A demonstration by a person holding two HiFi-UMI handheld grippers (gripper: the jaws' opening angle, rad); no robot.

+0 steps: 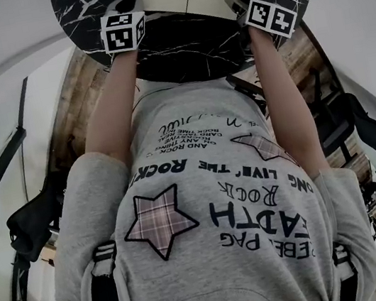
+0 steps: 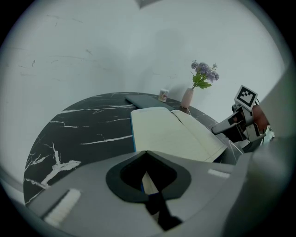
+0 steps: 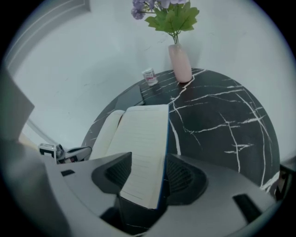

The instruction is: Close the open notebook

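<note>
Black marble veined in white tops the round table (image 3: 222, 125), with a pink vase (image 3: 179, 65) at its far rim. On our side of the vase we see the notebook (image 2: 162, 132) lying spread, both cream pages up; one half must fold onto the other before it counts as closed. At the edge farthest from the vase, the left gripper (image 2: 147, 152) pinches the left half (a cream sliver shows between its jaws). The right gripper (image 3: 149, 159) stands parted astride the right half.

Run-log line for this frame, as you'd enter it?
left gripper: shut on notebook | right gripper: open, astride right page | notebook: open on table
</note>
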